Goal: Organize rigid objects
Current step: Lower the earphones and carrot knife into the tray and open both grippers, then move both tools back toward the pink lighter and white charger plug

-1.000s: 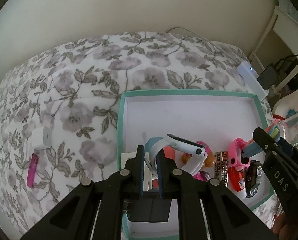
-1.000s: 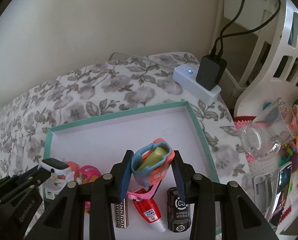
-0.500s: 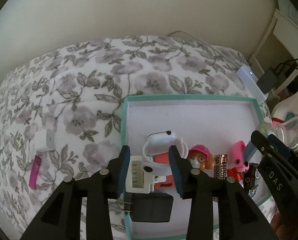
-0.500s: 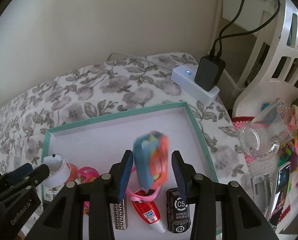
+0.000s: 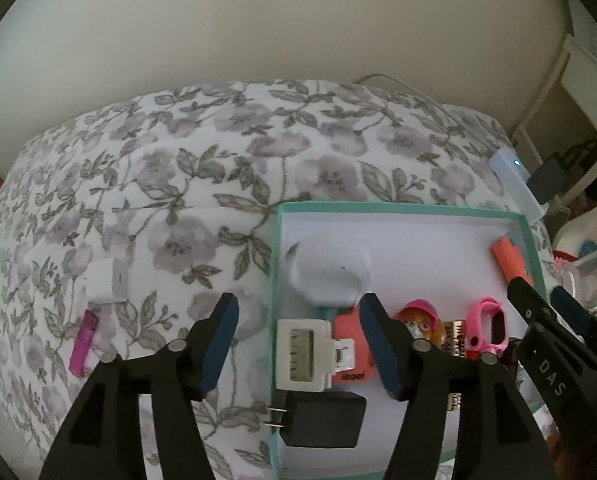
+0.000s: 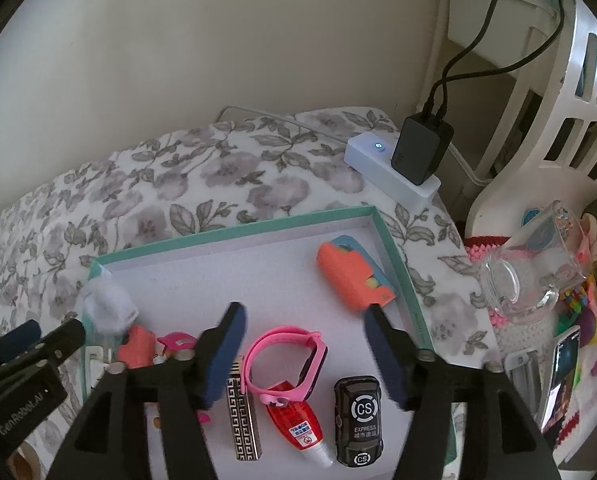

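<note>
A teal-rimmed tray (image 5: 398,208) with a white floor lies on the floral cover. My left gripper (image 5: 298,308) hangs over its left part with its jaws opening and nothing pressed between the pads. A blurred white watch (image 5: 326,276) lies just beyond the fingertips. My right gripper (image 6: 304,310) is over the tray's right part, jaws opening too, with nothing gripped. An orange-and-blue case (image 6: 350,276) lies against the tray's right wall. Below the right jaws lie a pink watch (image 6: 286,356), a red glue bottle (image 6: 298,420), a black toy car (image 6: 358,420) and a patterned bar (image 6: 244,416).
A white charger cube (image 5: 106,280) and a magenta stick (image 5: 83,340) lie on the cover left of the tray. A black adapter (image 5: 322,420) sits in the tray's near left corner. A power strip (image 6: 390,168), a glass mug (image 6: 530,264) and a phone (image 6: 558,372) are at the right.
Both grippers have opened. The white watch left the left jaws and landed in the tray. The orange-and-blue case dropped from the right jaws to the tray's right wall.
</note>
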A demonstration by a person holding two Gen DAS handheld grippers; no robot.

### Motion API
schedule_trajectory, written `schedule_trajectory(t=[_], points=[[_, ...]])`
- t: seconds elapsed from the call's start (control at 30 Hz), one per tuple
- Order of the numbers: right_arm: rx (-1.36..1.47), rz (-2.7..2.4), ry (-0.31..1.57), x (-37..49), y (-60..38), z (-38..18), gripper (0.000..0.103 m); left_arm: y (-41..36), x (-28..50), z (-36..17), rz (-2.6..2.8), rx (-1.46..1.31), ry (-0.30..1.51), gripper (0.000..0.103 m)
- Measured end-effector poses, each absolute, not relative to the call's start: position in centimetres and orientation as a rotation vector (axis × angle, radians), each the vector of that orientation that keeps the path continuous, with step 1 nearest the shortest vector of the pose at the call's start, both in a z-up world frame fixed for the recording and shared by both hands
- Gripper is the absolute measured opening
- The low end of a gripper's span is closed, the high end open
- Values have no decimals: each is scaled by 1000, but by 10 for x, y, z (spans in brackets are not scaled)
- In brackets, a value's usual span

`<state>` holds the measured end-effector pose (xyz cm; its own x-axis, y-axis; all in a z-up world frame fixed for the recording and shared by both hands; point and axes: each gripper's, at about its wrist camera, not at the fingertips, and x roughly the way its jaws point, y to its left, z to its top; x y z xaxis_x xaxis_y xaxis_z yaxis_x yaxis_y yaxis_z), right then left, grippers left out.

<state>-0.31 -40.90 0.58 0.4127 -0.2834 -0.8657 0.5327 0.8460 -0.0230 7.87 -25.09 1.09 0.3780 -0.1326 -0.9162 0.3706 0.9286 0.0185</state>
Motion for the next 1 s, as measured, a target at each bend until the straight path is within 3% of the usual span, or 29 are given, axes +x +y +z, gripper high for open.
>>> schedule_trajectory(t=[0.07,0.13,0.3,0.37,1.0], points=[[267,-524,1026,-3,-409,5,85,-248,81,11,-299,236,1137,70],[272,-523,1025,-3,-409,4,88,-244,84,11,-279,230,1135,81],[273,-524,1029,-2,-408,2,102,-234,90,6,-220,219,1140,85],[271,-521,1032,-1,-407,1,102,-229,93,2,-192,215,1145,93],[252,-463,1061,18,-375,-2,103,-149,128,-7,-7,61,1219,93]])
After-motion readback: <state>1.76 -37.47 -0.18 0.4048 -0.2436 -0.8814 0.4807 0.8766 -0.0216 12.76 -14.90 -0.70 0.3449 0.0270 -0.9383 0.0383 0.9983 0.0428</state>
